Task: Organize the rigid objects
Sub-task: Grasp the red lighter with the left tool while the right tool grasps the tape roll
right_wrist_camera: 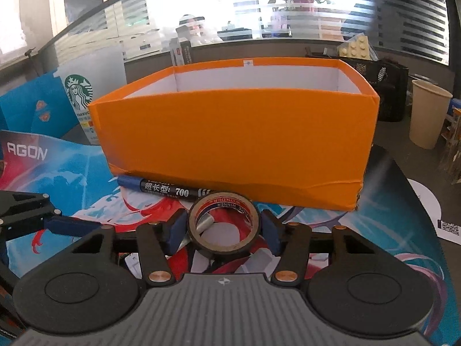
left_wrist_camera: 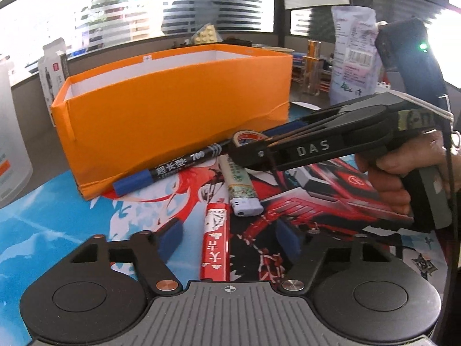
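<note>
The right tongs (right_wrist_camera: 223, 227) clench the tape roll (right_wrist_camera: 224, 225); the left tongs (left_wrist_camera: 229, 235) straddle a red tube (left_wrist_camera: 216, 248), unclenched. Next: lift the tape into the orange box (right_wrist_camera: 230, 132).

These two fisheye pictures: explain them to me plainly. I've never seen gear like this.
A person holds a two-finger gripper in each hand, with a camera on each looking along the fingers.

Left camera: the left gripper stands open around a red pack on the printed mat. A lighter and a blue-capped marker lie before an orange box. A hand holds the other tool.

Right camera: the right gripper has a tape roll between its blue pads; whether they press it, I cannot tell.
</note>
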### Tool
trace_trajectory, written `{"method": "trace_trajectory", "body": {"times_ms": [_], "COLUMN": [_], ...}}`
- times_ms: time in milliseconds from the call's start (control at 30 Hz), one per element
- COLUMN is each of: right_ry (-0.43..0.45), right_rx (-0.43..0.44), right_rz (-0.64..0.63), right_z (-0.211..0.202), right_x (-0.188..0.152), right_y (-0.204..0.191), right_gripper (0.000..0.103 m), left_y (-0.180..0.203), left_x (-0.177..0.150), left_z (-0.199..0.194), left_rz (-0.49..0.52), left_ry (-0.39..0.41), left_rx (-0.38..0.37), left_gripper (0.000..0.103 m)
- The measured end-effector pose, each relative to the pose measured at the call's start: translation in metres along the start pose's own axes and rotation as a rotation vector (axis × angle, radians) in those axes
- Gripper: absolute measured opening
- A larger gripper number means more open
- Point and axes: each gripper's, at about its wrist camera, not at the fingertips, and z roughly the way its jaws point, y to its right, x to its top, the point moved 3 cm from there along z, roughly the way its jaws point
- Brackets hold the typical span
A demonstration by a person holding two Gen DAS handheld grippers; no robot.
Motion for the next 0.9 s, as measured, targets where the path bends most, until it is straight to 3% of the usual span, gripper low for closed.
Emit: {"method": "trace_trajectory", "body": {"times_ms": [67,167,567,900], "right_ry": [-0.002,-0.003,0.033,0.066], "right_rx": [-0.013,-0.023,-0.059,-0.057], "right_rz": [-0.003,-0.006,-0.027,-0.042], "right_z": [-0.001,-0.003,-0.019,-0.034], "right_x": [0.000,-0.001,0.003,0.007], "right_y": [0.000,0.000,-0.005,-0.013], "right_gripper": [0.052,0.052,0.052,0.052], "left_y": [0.001,-0.005,-0.005,-0.010], "left_x": [0.001,0.001,0.001,0.009], "left_z": [-0.002,-0.003,-0.008,-0.032], "left_rz": [0.001,-0.017,-0.027,-0.073], "left_ry": [0.006,0.007,-0.009,0.038], "left_rx": [0.001,0.012,0.049,0.064], "left_gripper": [0.031,0.017,0.016,0.016]}}
